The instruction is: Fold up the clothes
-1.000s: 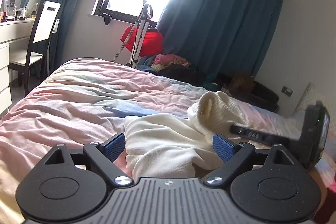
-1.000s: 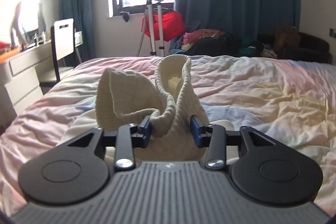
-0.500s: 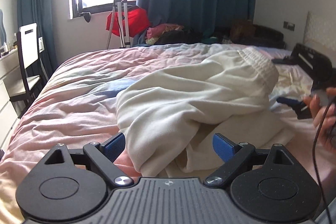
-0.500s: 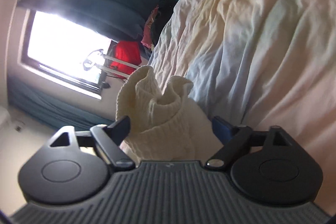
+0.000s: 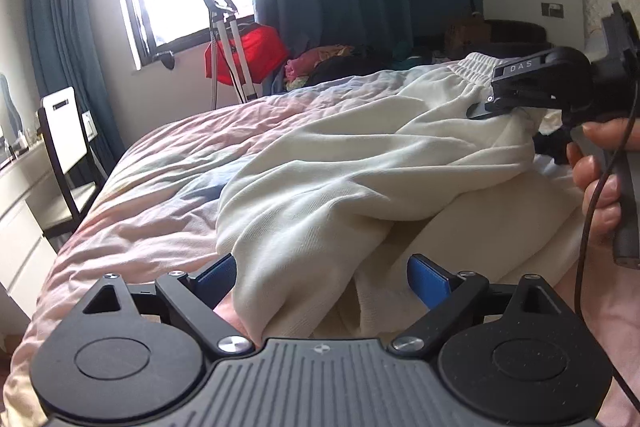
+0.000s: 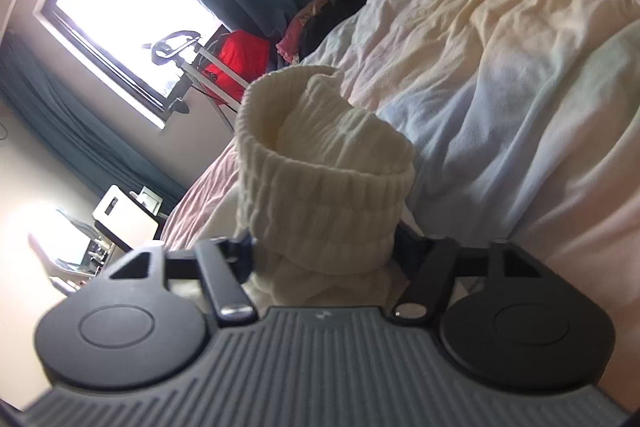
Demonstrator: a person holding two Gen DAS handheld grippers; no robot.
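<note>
A cream sweatshirt point(image 5: 360, 171) lies rumpled on the bed. My left gripper point(image 5: 320, 277) is open, low over its near edge, with cloth lying between the blue pads. My right gripper point(image 6: 322, 253) is shut on the sweatshirt's ribbed hem point(image 6: 320, 167), which bunches up above the fingers. In the left wrist view the right gripper point(image 5: 492, 103) holds the ribbed hem point(image 5: 476, 63) up at the far right, with the person's hand point(image 5: 600, 183) on its handle.
The bed has a crumpled pastel duvet point(image 5: 180, 163). A chair point(image 5: 64, 131) and white drawers point(image 5: 20, 227) stand on the left. A red bag point(image 5: 244, 51), a stand and a pile of clothes point(image 5: 320, 61) sit under the window with blue curtains.
My right gripper went from shut to open half a second ago and has closed again on the ribbed hem, still rolled over. The left gripper stayed open and moved little.
</note>
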